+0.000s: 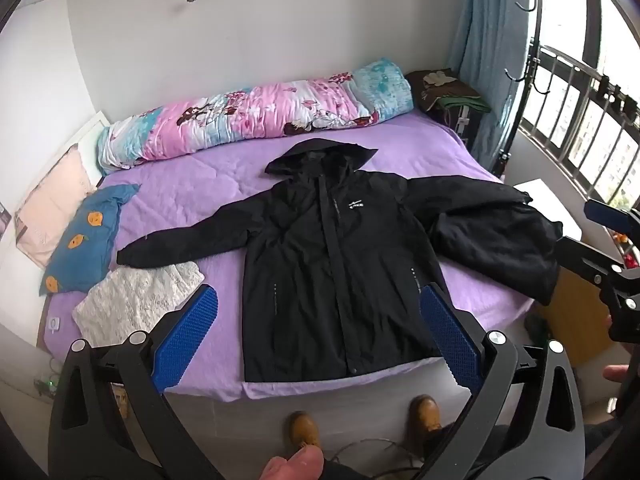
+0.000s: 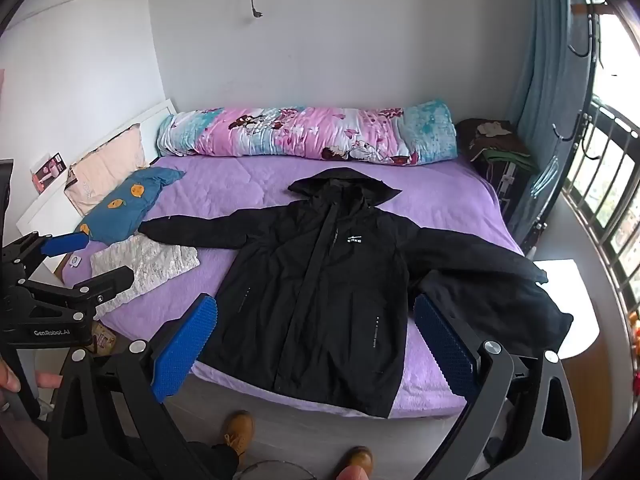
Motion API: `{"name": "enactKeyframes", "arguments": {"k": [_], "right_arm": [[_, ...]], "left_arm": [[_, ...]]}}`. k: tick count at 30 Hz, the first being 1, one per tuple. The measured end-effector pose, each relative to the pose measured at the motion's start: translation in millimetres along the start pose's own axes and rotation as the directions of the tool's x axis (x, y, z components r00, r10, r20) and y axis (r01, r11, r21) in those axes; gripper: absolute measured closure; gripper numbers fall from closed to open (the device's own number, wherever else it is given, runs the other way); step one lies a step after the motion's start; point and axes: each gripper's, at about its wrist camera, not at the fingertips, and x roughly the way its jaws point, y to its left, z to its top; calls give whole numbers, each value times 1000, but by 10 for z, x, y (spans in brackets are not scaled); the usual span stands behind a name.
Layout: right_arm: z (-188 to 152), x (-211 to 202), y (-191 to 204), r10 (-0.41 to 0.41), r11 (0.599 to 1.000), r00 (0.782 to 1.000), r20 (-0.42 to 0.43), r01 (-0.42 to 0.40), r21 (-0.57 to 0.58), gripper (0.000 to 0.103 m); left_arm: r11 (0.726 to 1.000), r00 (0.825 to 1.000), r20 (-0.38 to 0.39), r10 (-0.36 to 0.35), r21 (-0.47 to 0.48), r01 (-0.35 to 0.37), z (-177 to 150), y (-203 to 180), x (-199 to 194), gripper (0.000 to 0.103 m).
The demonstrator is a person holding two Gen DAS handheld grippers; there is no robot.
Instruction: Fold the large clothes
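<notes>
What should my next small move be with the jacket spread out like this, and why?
Probably lower the left hand-held gripper toward the left sleeve's cuff. Both it and the right hand-held gripper hang open above the bed edge, holding nothing, and the black jacket lies flat, unfolded, sleeves outspread.

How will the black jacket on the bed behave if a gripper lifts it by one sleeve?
The black jacket lies flat and creased, so it is probably floppy and would sag and drag. Its shell has a faint sheen, so it may slip between pads. Its right sleeve overlaps another dark garment, which might get dragged along.
</notes>
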Motion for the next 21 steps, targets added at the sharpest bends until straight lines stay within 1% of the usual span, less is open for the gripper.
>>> {"name": "enactKeyframes", "arguments": {"k": [9,10,21], "right_arm": [[-1,48,-88,7,1000,1000,-4,-7,1,6],[3,25,-25,-1,1000,1000,0,1,-6,6],[34,1,-65,-9,1000,1000,6,9,8,6]], "left_arm": [[1000,1000,4,2,-2,-2,0,1,-4,6],[1000,1000,3,3,-2,-3,0,1,-5,6],[1000,1000,1,5,-9,-5,-35,48,17,6]]}}
